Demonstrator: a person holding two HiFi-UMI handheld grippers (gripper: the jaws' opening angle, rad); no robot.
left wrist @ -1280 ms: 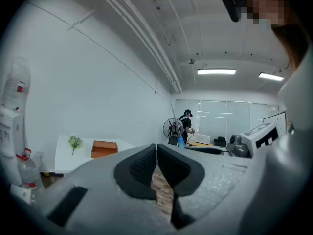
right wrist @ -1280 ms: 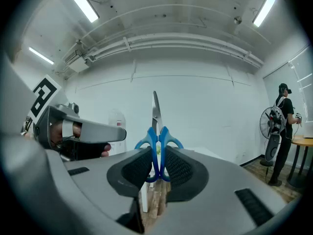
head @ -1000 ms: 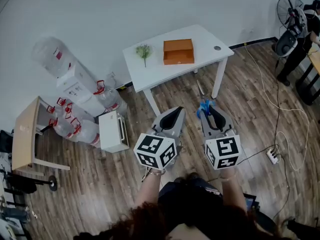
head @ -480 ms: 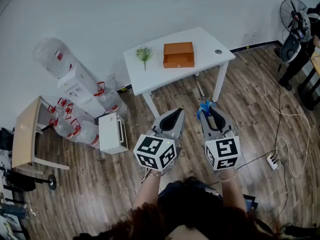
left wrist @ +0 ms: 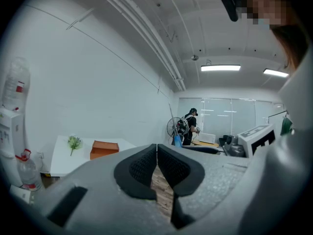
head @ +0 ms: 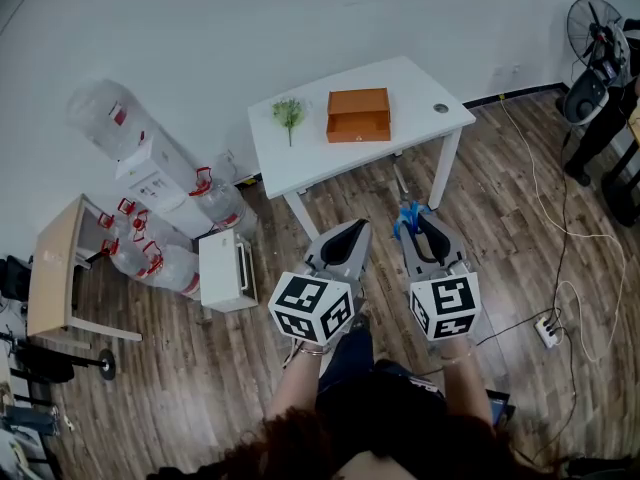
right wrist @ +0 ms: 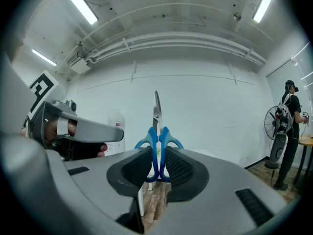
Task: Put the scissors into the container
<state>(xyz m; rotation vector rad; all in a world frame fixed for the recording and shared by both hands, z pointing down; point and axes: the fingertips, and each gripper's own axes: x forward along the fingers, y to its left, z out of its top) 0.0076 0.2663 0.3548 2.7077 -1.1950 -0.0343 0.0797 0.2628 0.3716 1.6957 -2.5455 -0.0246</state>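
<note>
I step toward the container [head: 358, 114]; my right hand-held gripper [head: 418, 224] still pinches the scissors [right wrist: 156, 131], my left hand-held gripper [head: 346, 234] stays pressed together.

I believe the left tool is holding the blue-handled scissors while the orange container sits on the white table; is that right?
Not quite: the right tool holds the blue-handled scissors, as the right gripper view shows; the left tool is shut on nothing. The orange container does sit on the white table.

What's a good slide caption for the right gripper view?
Right gripper clamps blue-handled scissors, blades pointing up, before a white wall.
</note>
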